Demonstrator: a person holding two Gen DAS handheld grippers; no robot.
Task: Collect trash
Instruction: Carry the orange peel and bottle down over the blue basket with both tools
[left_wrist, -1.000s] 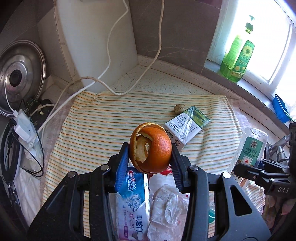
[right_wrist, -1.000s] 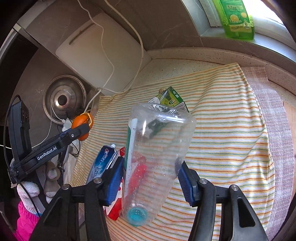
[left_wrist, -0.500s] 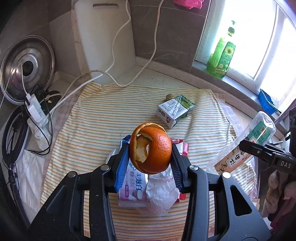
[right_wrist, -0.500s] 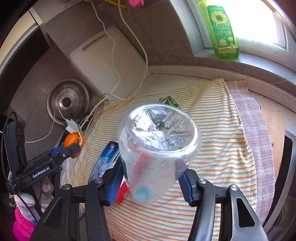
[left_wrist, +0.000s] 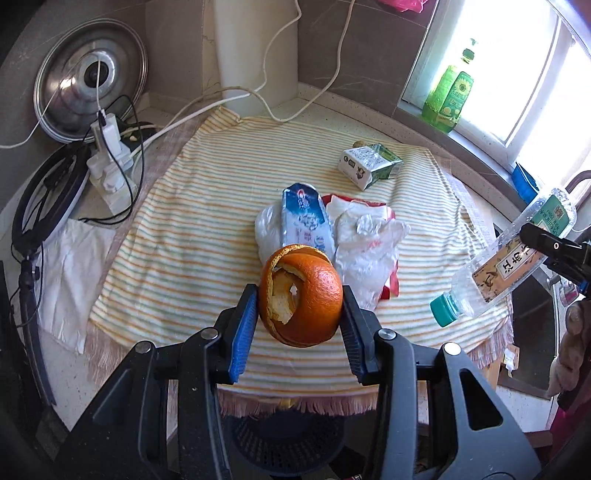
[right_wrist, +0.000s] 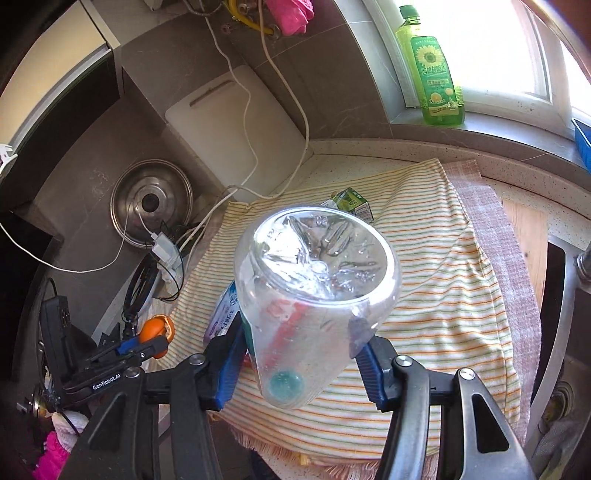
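Fingers pinch orange peel; others grip bottle.

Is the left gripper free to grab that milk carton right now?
Probably not: the left gripper is already clamped on an orange peel, and the milk carton lies farther back on the striped cloth.

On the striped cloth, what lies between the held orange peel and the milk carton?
In the left wrist view, between orange peel and milk carton: a toothpaste box and crumpled white bags.
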